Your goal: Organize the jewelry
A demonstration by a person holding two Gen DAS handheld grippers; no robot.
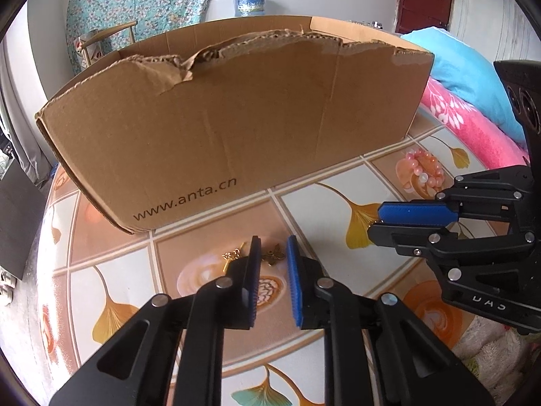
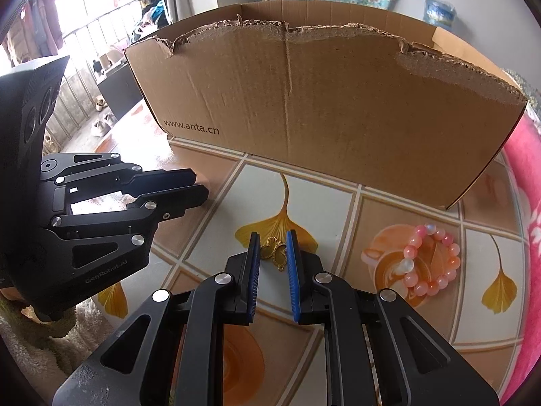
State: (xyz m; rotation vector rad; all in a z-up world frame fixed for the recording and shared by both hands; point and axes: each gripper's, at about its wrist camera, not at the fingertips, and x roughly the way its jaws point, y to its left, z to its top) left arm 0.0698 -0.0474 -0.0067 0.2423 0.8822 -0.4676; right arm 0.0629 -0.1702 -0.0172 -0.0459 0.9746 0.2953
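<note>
A brown cardboard box (image 1: pixel 216 128) with a torn top edge stands on the patterned table; it also shows in the right wrist view (image 2: pixel 324 108). My left gripper (image 1: pixel 273 247) is open, its jaws either side of a small bronze butterfly charm (image 1: pixel 274 254), with a gold charm (image 1: pixel 231 257) just left of the left finger. My right gripper (image 2: pixel 273 243) is open around a gold pendant (image 2: pixel 275 253) lying on the table. A pink bead bracelet (image 2: pixel 431 258) lies to its right, and also shows in the left wrist view (image 1: pixel 424 167).
Pink and blue folded cloth (image 1: pixel 473 111) lies along the table's right side. The right gripper (image 1: pixel 405 218) reaches in from the right in the left wrist view; the left gripper (image 2: pixel 189 189) shows at the left of the right wrist view. A fluffy towel (image 2: pixel 40 348) lies at the near edge.
</note>
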